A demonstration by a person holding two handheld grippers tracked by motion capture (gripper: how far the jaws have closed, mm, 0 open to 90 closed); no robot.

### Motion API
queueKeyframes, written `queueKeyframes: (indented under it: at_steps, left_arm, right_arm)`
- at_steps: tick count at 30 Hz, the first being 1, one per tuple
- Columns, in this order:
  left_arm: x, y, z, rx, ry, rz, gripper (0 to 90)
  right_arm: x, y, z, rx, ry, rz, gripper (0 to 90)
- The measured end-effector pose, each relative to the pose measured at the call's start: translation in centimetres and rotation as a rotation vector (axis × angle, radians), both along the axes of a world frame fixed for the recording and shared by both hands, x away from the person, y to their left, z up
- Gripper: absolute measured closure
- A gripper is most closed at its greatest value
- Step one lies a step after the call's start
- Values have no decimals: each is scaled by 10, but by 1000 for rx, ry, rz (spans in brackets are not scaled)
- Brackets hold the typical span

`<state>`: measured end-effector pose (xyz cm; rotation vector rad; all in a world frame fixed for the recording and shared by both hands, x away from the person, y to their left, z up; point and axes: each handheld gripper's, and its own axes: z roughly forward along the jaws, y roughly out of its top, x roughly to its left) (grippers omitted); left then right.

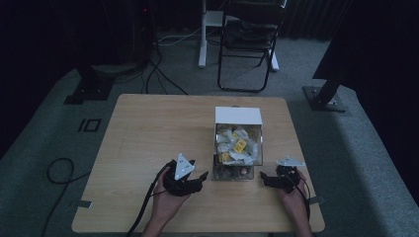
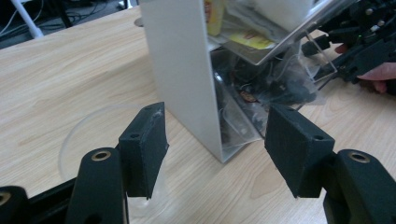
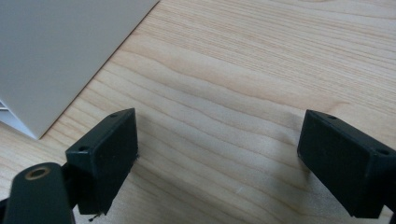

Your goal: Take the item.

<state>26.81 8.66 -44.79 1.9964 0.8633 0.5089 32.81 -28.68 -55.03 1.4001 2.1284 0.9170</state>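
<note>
Nearest the table's front edge, both hands sit low on the wooden table [image 1: 148,128], one either side of the dispenser box [image 1: 238,143].

Left gripper [image 1: 193,181]: jaws apart, nothing between the pads, aimed at the box's near-left corner. Its own view shows that corner centred between the jaws, not yet touched. Something round and clear lies on the table just under the left pad [image 2: 144,149]; can't tell what it is, so keep the jaw off it.

Right gripper [image 1: 266,178]: jaws wide, only bare wood between them, box wall [image 3: 56,56] off to the side in its view. Near the box's right front corner, apart from it.

Box: white side walls and top, clear front, stands upright right of table centre. Packed with sachets [image 1: 240,144], some yellow, and a darker jumble at the bottom behind the clear flap [image 2: 280,51].

My read: step in hand is closing in on the box front to get at the contents.

- Brace first, then pull. Box looks light and will likely slide if one side pushes alone.
- Left jaws look too narrow for the whole box; grip the white wall edge, or just press against it.
- Right should come in low and level toward the clear front opening, jaws kept wide until over a sachet.
- Clear plastic is hard to judge, so go slow near it.
</note>
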Motion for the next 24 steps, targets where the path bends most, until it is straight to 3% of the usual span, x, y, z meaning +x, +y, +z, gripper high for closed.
queueKeyframes:
  at_steps: [24]
  left_arm:
    - [-2, -36, 0, 5, -4, -101, 443]
  right_arm:
    - [0, 0, 0, 0, 0, 0, 119]
